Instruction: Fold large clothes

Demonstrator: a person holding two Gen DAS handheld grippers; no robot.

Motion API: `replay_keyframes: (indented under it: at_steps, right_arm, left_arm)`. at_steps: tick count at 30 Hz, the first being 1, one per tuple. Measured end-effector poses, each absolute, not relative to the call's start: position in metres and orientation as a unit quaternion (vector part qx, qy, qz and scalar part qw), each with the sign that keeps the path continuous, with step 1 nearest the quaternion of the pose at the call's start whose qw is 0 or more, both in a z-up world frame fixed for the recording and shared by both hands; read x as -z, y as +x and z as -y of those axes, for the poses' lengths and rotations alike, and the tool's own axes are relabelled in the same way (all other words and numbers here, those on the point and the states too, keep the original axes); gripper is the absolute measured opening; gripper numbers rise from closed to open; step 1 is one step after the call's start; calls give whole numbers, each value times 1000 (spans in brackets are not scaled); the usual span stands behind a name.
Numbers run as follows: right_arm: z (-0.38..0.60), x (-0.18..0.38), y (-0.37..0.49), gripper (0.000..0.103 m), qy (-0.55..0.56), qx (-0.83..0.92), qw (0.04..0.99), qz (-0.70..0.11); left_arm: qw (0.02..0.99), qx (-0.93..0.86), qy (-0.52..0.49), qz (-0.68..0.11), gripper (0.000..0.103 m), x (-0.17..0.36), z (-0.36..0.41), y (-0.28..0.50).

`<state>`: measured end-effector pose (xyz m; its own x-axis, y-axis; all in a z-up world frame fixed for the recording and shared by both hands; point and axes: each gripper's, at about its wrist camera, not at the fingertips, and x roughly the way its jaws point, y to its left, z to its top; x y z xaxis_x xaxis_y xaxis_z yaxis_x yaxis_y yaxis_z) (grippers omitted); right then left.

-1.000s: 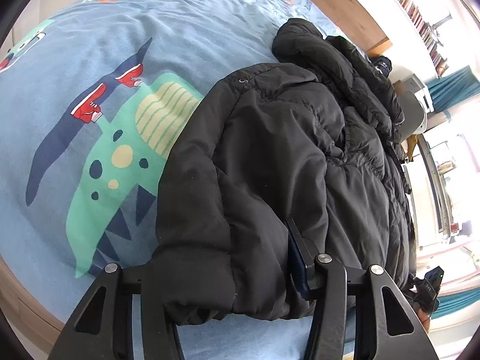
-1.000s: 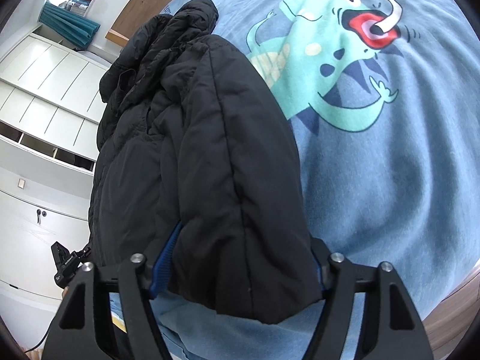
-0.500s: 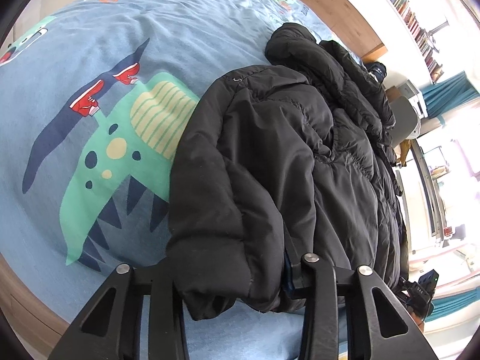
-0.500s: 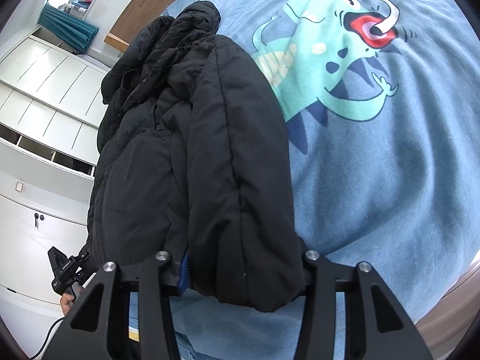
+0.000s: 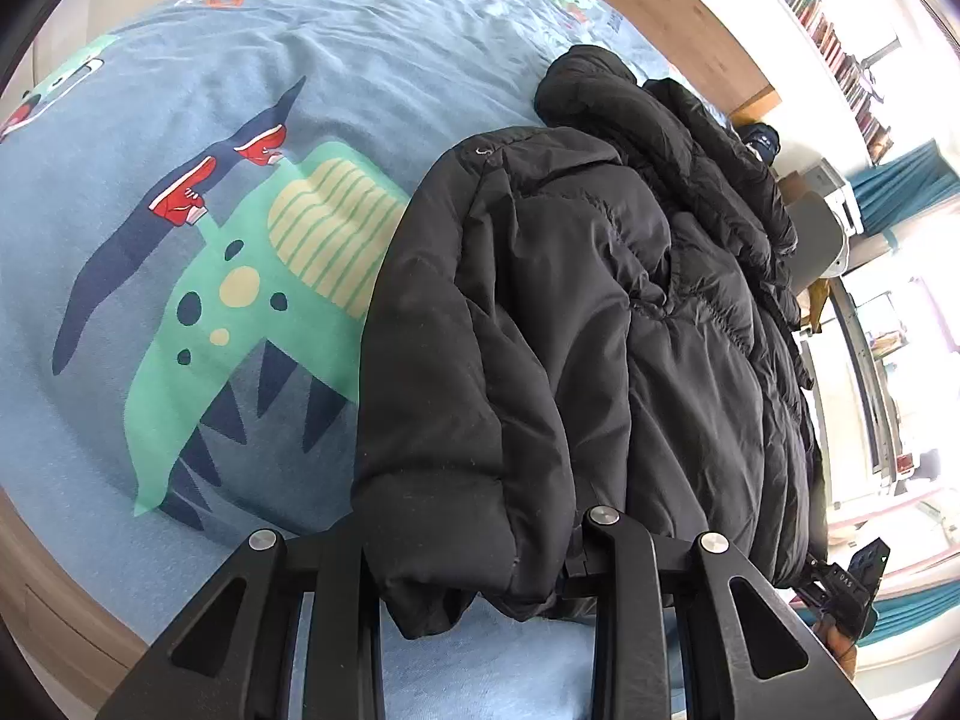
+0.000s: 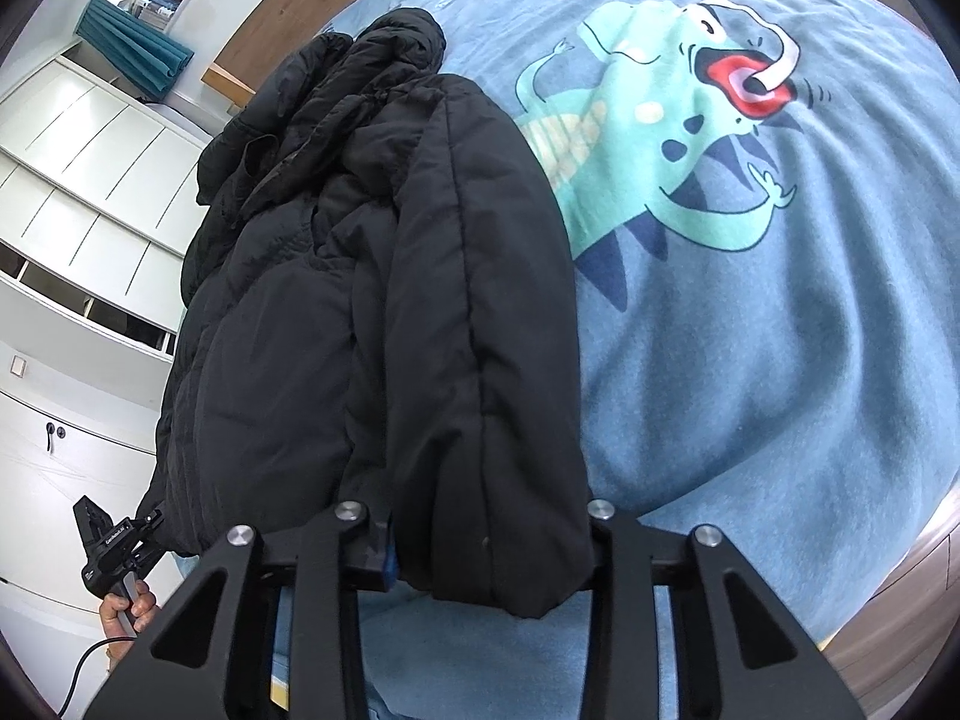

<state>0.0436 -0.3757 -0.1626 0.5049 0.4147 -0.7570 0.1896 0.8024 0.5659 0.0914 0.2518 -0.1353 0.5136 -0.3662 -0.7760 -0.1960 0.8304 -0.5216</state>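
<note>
A black puffer jacket (image 5: 570, 330) lies lengthwise on a blue dinosaur-print bed cover (image 5: 180, 120), its hood at the far end. My left gripper (image 5: 474, 546) has the jacket's near left fold bunched between its fingers, and the jaws are closing on it. In the right wrist view the same jacket (image 6: 372, 312) runs away from me. My right gripper (image 6: 480, 540) squeezes the near right fold, its jaws closing too. The pads of both grippers are hidden by the padded fabric.
White cupboards (image 6: 72, 192) stand left of the bed in the right wrist view. A wooden headboard (image 5: 672, 6) and bookshelves (image 5: 840, 42) are beyond the hood. The bed's wooden edge (image 5: 54, 594) is close below me. A hand (image 6: 126, 606) holds the other device at lower left.
Both grippers' jaws have narrowed, bunching the jacket's near folds between them. The near edge of the jacket has gathered and lifted slightly.
</note>
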Motion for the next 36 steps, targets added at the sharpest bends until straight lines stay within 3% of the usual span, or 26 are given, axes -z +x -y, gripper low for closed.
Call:
replay_keyframes:
  at_steps: [14,36]
  right_arm:
    - [368,157,51,22,293,-86,816,-491]
    - [356,98,71,20,285,-136,843,-436]
  left_arm:
    - [824,48,-264,-499,20,132,-240,100]
    - [834,92,-281,-466,13,99,-237,109]
